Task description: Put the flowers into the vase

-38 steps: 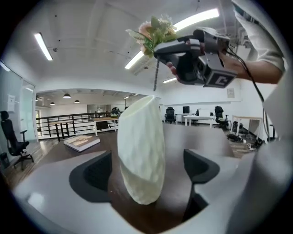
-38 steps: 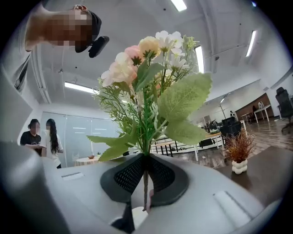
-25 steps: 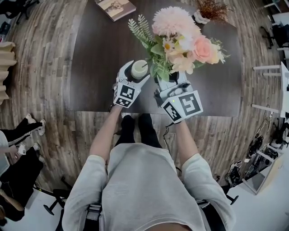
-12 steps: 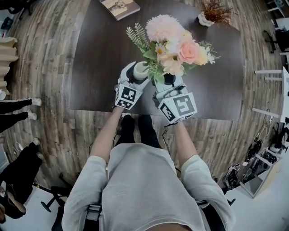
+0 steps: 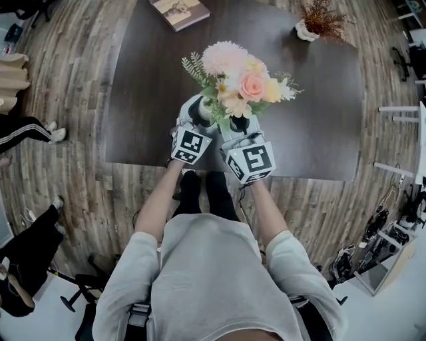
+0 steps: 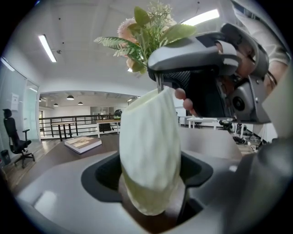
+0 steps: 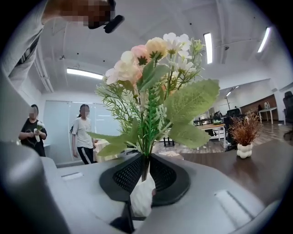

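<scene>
Left claw: the left gripper [image 5: 200,114] is clamped on a cream, matt, egg-shaped vase [image 6: 149,151], one pad against each flank.
Vase position: upright between the left jaws, at the near edge of the dark brown table [image 5: 319,120]; whether its base rests on the table cannot be seen.
Right claw: the right gripper [image 7: 145,170] is pinched on the thin green stems [image 7: 149,132] of a bouquet of pink, peach and cream artificial flowers with green leaves [image 5: 236,76]. Its jaws have just been opening slightly, with the stems between the pads.
Flowers position: held upright, directly above the vase. The stem ends reach the vase mouth; how far they go in cannot be told.
Grippers, relation: side by side, the right jaws just above the vase top.
Other items on table: a closed book with a pale cover [image 5: 178,10] at the far edge; a small white pot of dried brown plant [image 5: 318,20] at the far right corner.
</scene>
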The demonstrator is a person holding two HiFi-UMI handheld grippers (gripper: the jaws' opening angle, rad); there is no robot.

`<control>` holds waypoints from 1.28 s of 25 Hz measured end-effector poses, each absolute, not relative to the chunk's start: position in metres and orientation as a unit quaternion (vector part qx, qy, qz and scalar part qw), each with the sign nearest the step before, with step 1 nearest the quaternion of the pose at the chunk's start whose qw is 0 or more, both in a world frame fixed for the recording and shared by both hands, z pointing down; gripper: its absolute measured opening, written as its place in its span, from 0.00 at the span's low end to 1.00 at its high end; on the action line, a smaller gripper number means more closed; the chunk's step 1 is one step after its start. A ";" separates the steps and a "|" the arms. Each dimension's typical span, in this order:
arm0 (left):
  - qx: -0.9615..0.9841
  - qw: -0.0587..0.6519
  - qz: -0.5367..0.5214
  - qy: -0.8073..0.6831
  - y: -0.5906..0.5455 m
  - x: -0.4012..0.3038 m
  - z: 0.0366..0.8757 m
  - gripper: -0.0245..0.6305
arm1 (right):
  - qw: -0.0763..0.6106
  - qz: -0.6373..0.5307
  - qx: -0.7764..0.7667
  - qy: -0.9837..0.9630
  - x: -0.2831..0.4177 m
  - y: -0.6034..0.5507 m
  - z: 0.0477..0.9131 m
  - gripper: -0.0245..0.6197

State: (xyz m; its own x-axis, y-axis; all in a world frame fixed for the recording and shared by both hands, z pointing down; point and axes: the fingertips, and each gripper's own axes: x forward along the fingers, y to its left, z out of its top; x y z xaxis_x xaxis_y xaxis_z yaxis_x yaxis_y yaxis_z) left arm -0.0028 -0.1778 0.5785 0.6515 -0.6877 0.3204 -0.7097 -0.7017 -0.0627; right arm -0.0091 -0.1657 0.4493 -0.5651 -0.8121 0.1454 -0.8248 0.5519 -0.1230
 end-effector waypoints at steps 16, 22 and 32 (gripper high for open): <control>0.909 0.028 0.157 -0.386 -0.177 -0.002 0.578 0.59 | 0.087 0.071 0.474 -0.874 -0.015 -0.155 0.484 0.45; 0.909 0.030 0.154 -0.387 -0.177 -0.008 0.579 0.59 | 0.086 0.103 0.466 -0.875 -0.017 -0.155 0.499 0.54; 0.913 0.024 0.161 -0.375 -0.178 -0.005 0.580 0.59 | 0.106 0.119 0.447 -0.880 -0.019 -0.161 0.513 0.54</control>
